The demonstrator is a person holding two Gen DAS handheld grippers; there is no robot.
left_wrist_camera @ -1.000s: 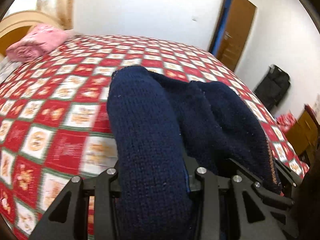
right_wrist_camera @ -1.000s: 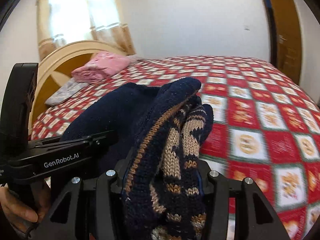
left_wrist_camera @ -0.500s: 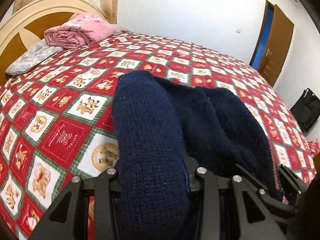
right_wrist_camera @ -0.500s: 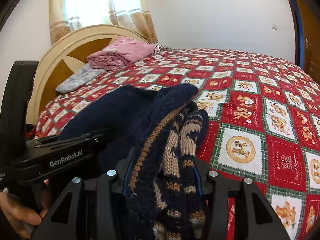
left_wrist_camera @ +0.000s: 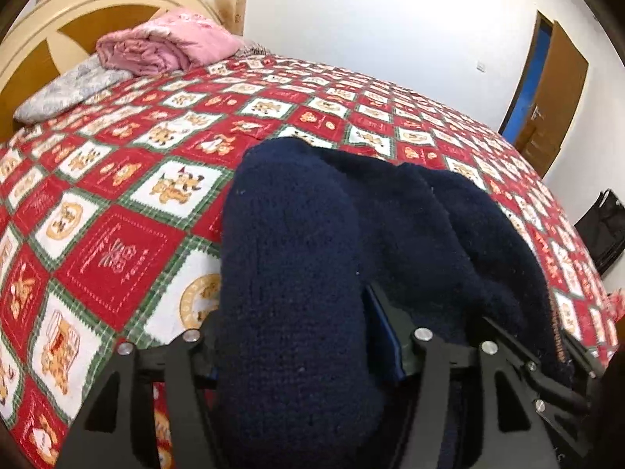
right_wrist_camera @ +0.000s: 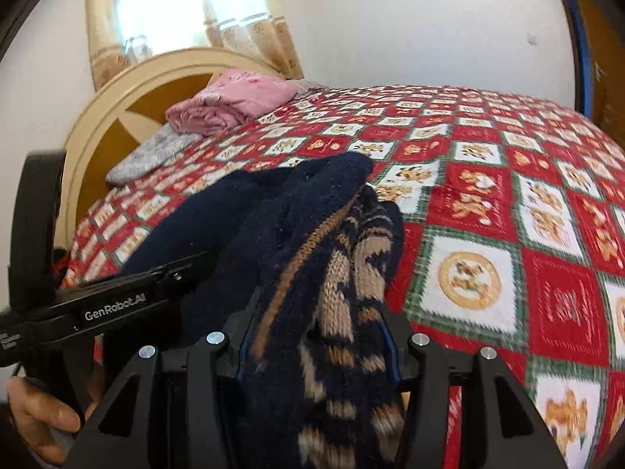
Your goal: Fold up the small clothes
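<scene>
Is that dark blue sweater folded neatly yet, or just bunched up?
Bunched up. The navy sweater hangs in loose rolls between the left gripper and right gripper, both clamped on it, above the bedspread.

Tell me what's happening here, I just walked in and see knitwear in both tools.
A person is folding a navy sweater over a bed. The left tongs are shut on a plain navy part. The right tongs are shut on a part with a tan pattern. The sweater is bunched and draped between them, not yet laid flat. A pink blanket lies folded near the headboard.
</scene>
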